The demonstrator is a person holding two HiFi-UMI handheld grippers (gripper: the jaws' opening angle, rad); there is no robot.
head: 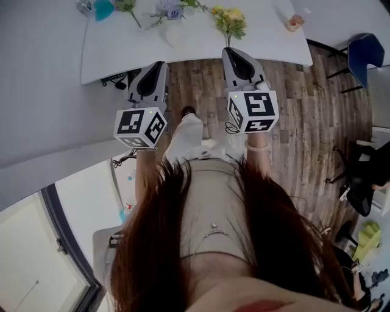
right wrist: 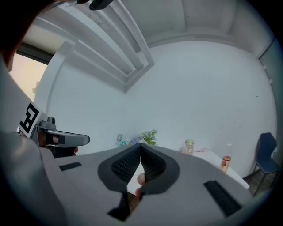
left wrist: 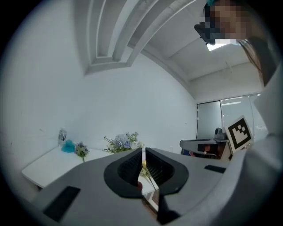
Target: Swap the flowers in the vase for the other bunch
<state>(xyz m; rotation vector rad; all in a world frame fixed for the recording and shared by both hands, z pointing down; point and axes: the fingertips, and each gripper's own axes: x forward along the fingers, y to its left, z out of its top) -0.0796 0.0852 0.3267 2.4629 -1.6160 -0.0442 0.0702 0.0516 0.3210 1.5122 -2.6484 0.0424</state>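
Head view: the left claw point(head: 159, 66) and the right claw point(head: 231, 53) are held level over the wooden floor point(head: 304, 122), both short of the near edge of the tabletop point(head: 55, 49). Near the middle of the tabletop a blue bunch point(head: 172, 10) stands in what looks like a pale vase point(head: 173, 32). A yellow bunch point(head: 230, 20) sits to its right, close to the near edge; whether it stands or lies I cannot tell. A small sprig point(head: 126, 6) lies toward the left end.

Left gripper view: the left claw's jaws are together with nothing between them. Beyond them the blue bunch point(left wrist: 124, 142) stands upright, well apart from the claw.

Right gripper view: the right claw's jaws also meet, empty, and point toward the flowers on the tabletop ahead.

As I judge it, the swap has not begun. The blue bunch is still in the vase and neither claw has reached the tabletop. All of it is left: approach, lift that bunch out, set it aside and put the other one in.
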